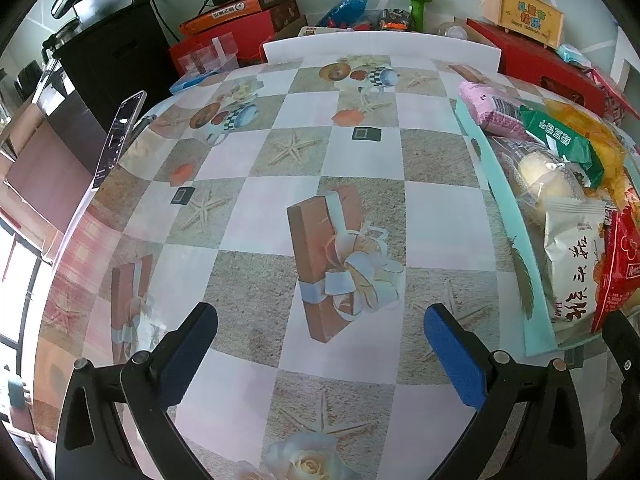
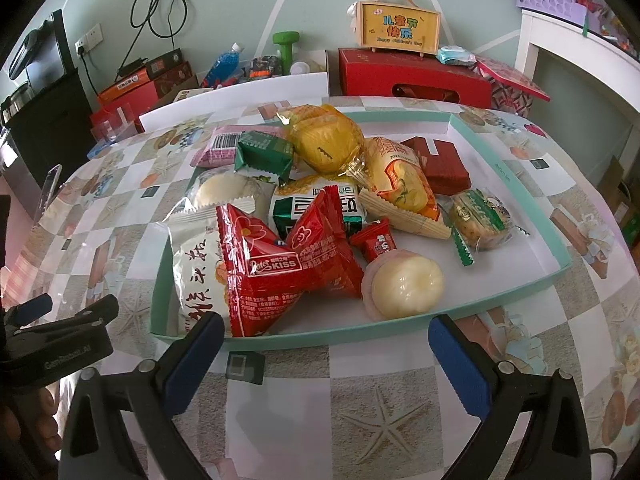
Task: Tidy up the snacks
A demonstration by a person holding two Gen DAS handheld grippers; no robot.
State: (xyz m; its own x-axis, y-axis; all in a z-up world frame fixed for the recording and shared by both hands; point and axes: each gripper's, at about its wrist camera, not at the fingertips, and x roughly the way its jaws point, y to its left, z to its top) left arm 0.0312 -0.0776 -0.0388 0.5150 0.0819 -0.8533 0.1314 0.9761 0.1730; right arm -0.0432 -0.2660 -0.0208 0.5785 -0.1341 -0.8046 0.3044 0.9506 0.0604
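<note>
Checkered worktop point(image 1: 280, 208) carries a teal tray point(image 2: 556, 236) heaped with wrapped snacks point(image 2: 280, 264), gathered for sorting. Right gripper point(image 2: 326, 356) faces the tray, left gripper point(image 1: 320, 356) beside it; both jaws spread, empty.

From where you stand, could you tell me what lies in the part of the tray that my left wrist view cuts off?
Observer: A round pale jelly cup sits near the front rim of the teal tray.
Operator: Thank you; is anything in the far right corner?
Observer: A dark red packet lies there, flat.
Operator: And is the right gripper holding anything?
Observer: No, the right gripper is open, before the tray's front rim.
</note>
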